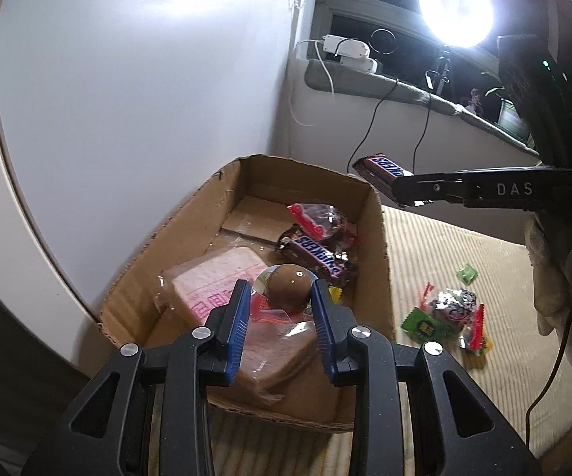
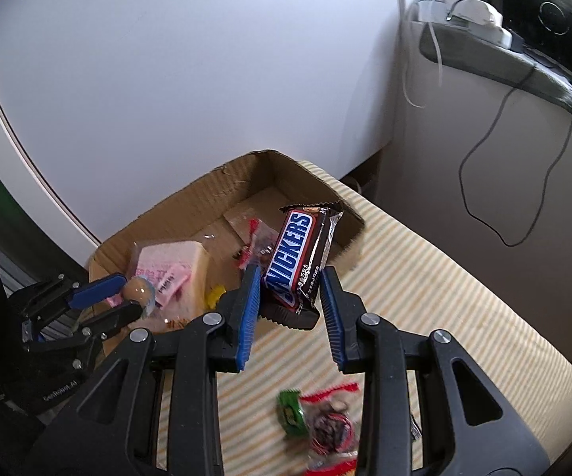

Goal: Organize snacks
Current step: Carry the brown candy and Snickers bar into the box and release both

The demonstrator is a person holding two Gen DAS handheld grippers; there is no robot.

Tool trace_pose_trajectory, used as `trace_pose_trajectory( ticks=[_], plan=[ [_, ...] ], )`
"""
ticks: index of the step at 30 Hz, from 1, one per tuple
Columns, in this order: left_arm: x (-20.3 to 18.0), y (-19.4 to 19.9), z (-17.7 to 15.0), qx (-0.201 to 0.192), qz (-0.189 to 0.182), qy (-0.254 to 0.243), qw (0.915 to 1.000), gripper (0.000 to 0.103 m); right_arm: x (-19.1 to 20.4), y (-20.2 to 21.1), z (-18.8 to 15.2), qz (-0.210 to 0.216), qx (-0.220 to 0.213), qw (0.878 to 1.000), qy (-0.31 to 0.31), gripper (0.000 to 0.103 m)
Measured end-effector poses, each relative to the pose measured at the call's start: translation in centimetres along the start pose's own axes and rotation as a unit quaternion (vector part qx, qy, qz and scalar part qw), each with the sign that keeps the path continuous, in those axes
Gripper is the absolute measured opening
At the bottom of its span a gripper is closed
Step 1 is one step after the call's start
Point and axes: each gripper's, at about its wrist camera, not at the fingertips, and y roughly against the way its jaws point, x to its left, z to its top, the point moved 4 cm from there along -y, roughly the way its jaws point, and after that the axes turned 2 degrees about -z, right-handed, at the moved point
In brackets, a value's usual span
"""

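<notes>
My left gripper (image 1: 280, 291) is shut on a brown egg-shaped snack (image 1: 289, 286) in a clear wrapper, held over the near end of the cardboard box (image 1: 190, 214). The right wrist view shows that same left gripper (image 2: 133, 295) and egg snack (image 2: 137, 289) at the box's (image 2: 190, 198) left edge. My right gripper (image 2: 290, 275) is shut on a Snickers bar (image 2: 299, 256), held above the box's right wall; the left wrist view has this bar (image 1: 381, 168) and right gripper (image 1: 398, 186) hanging just beyond the box's far right corner.
Inside the box lie a pink wrapped cake (image 1: 214, 281), a brown wrapped cake (image 1: 274, 353), another Snickers (image 1: 317, 256) and a red-edged packet (image 1: 319, 218). Loose green and red-edged packets (image 1: 444, 317) sit on the striped cloth (image 1: 464, 261). Cables hang from the windowsill (image 1: 404, 87). A gloved hand (image 1: 551, 277) is at right.
</notes>
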Motion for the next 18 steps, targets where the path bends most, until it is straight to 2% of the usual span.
trace_pose_trajectory(
  ticks=[18],
  plan=[
    [1.3, -0.9, -0.1, 0.01, 0.01, 0.008, 0.9999, 0.03, 4.3, -5.5, 1.8, 0.034, 0.032, 0.999, 0.027, 0.032]
  ],
)
